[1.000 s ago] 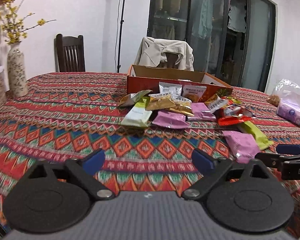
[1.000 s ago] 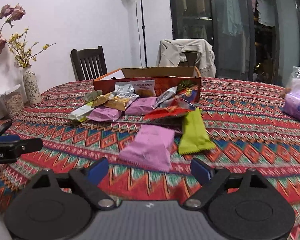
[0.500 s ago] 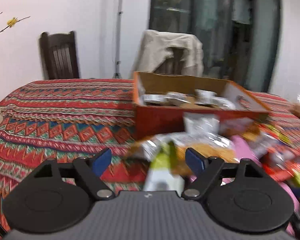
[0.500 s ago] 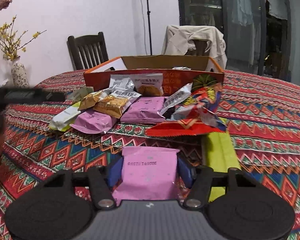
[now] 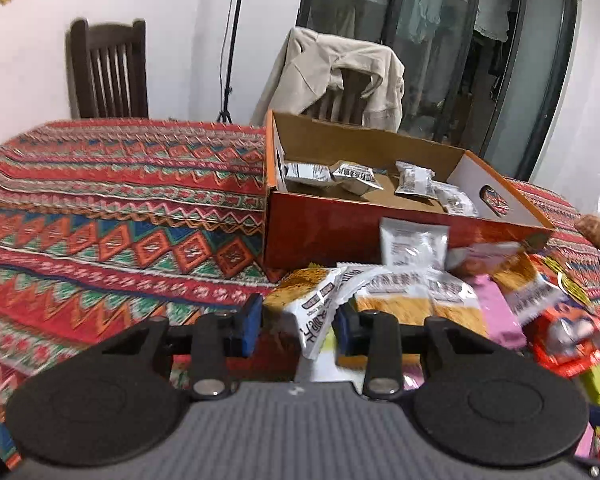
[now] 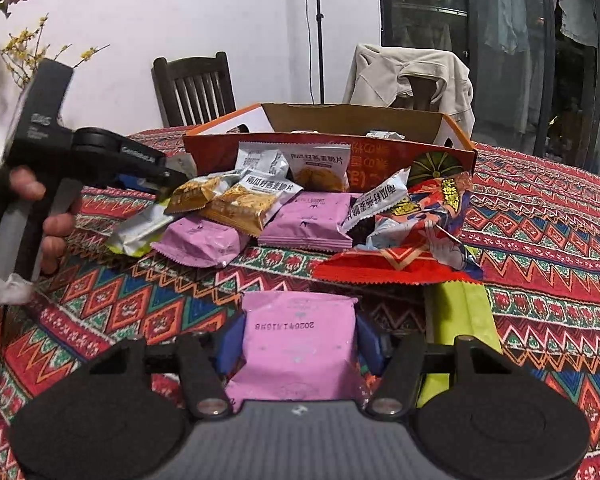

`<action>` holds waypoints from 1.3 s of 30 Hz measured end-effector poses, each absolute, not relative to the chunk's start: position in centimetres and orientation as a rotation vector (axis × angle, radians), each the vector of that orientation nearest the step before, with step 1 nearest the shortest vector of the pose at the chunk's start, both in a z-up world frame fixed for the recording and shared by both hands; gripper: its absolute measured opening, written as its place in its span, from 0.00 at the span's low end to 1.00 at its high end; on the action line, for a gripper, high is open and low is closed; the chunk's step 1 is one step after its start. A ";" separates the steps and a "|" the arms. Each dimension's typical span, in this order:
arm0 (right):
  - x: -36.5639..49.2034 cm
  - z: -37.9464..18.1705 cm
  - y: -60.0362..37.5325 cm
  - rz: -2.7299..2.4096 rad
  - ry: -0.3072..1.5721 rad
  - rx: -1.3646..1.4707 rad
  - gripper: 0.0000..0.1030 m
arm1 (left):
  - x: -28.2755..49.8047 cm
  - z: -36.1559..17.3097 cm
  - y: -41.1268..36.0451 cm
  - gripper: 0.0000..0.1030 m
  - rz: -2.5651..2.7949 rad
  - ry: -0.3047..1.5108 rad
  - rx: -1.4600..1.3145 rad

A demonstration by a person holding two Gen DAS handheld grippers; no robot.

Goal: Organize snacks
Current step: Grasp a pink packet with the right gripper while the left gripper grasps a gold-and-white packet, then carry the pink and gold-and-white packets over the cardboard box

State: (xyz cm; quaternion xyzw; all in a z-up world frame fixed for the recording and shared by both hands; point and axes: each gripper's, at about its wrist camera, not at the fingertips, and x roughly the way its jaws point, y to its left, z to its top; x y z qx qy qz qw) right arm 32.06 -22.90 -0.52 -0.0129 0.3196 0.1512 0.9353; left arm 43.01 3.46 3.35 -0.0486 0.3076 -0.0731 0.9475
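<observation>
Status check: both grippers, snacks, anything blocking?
Left hand-held gripper closed on gold snack packet. Right hand-held gripper clamps pink packet. Box open, path unobstructed.

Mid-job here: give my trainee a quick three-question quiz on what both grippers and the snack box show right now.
1. True or false: the right gripper has a pink packet between its fingers.
2. What is the left gripper closing around: A) a yellow-and-white crisp packet, B) a vase, C) a green packet?
3. Fill in: the orange cardboard box already holds several ____ packets.

Key: 1 true; 2 A; 3 silver.
</observation>
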 end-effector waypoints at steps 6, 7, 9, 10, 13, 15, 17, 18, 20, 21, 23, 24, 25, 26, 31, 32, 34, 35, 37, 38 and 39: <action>29.1 0.5 -23.7 0.317 0.619 -0.002 0.57 | 34.7 5.7 2.6 0.36 -0.183 0.560 -0.204; 28.4 0.8 -24.0 0.314 0.613 0.003 0.57 | 32.9 5.7 2.4 0.36 -0.191 0.556 -0.227; 27.1 1.2 -24.4 0.312 0.601 0.007 0.57 | 29.7 5.5 1.6 0.36 -0.201 0.566 -0.259; 26.3 1.4 -24.6 0.313 0.596 0.009 0.57 | 28.4 5.3 1.2 0.36 -0.199 0.577 -0.257; 24.1 1.8 -25.3 0.318 0.586 0.013 0.57 | 25.4 4.9 0.0 0.36 -0.185 0.595 -0.228; 22.8 1.9 -25.7 0.317 0.579 0.013 0.57 | 24.0 4.7 -0.5 0.36 -0.186 0.603 -0.214; 21.6 1.9 -26.2 0.315 0.573 0.018 0.57 | 23.2 4.5 -0.6 0.36 -0.178 0.606 -0.216; 21.2 2.0 -26.4 0.312 0.571 0.023 0.57 | 23.1 4.5 -0.7 0.36 -0.175 0.603 -0.217; 20.5 2.1 -26.8 0.309 0.562 0.027 0.57 | 22.7 4.8 -0.8 0.36 -0.168 0.594 -0.212; 20.3 2.2 -26.9 0.308 0.558 0.027 0.57 | 22.5 4.8 -0.9 0.36 -0.168 0.588 -0.207; 19.9 2.4 -27.1 0.306 0.547 0.030 0.57 | 22.3 5.0 -1.0 0.36 -0.170 0.577 -0.199; 19.9 2.4 -27.1 0.305 0.545 0.032 0.57 | 22.4 5.1 -1.0 0.36 -0.170 0.576 -0.197; 19.9 2.4 -27.2 0.304 0.544 0.035 0.57 | 22.5 5.1 -1.0 0.36 -0.171 0.576 -0.196; 19.9 2.4 -27.2 0.303 0.544 0.037 0.57 | 22.6 5.1 -1.0 0.36 -0.171 0.577 -0.195; 21.5 2.4 -27.1 0.290 0.547 0.011 0.57 | 25.3 6.3 -0.4 0.36 -0.189 0.553 -0.192; 22.1 2.8 -27.2 0.293 0.541 0.008 0.57 | 26.1 7.0 -0.3 0.36 -0.201 0.537 -0.185; 23.7 4.0 -27.5 0.319 0.521 0.022 0.57 | 28.1 8.4 -0.1 0.36 -0.259 0.509 -0.175; 24.6 4.7 -27.7 0.335 0.506 0.030 0.57 | 29.3 9.1 0.0 0.36 -0.297 0.496 -0.172; 27.1 6.4 -28.0 0.360 0.471 0.034 0.57 | 31.9 10.5 -0.1 0.36 -0.350 0.465 -0.149; 28.7 7.2 -28.0 0.369 0.455 0.029 0.57 | 33.3 11.1 -0.2 0.36 -0.362 0.454 -0.131; 30.2 7.9 -28.0 0.373 0.445 0.027 0.57 | 35.0 11.6 -0.4 0.37 -0.366 0.443 -0.108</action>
